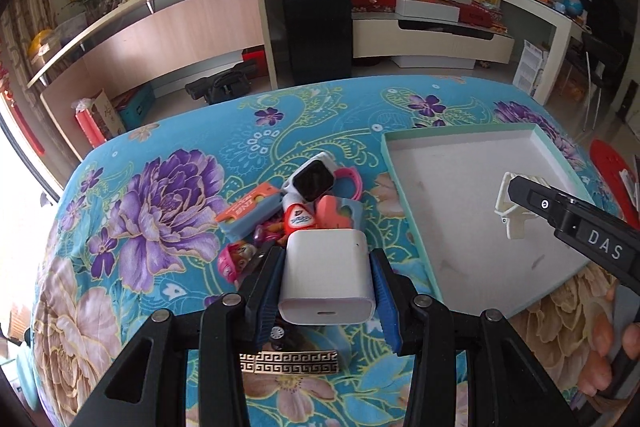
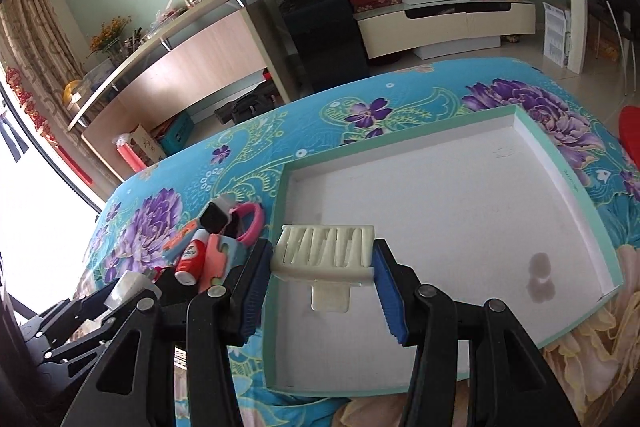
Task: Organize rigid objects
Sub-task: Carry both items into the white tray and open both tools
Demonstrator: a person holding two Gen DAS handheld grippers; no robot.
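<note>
My left gripper (image 1: pixel 326 291) is shut on a white charger cube (image 1: pixel 326 277), held above the floral tablecloth near a pile of small items: a smartwatch with a pink strap (image 1: pixel 314 181), an orange-blue block (image 1: pixel 248 211), a red-capped tube (image 1: pixel 298 219) and a pink toy figure (image 1: pixel 236 259). My right gripper (image 2: pixel 320 267) is shut on a cream slotted plastic holder (image 2: pixel 326 249) over the left part of the shallow teal-rimmed white tray (image 2: pixel 568 179). The tray (image 1: pixel 394 179) also shows in the left wrist view, with the right gripper and holder (image 1: pixel 510 207) above it.
A gold-patterned black bar (image 1: pixel 288 363) lies on the cloth under my left gripper. The pile (image 2: pixel 216 243) sits just left of the tray. The left gripper (image 2: pixel 100 311) shows at lower left. The table edge drops off beyond the tray; furniture stands behind.
</note>
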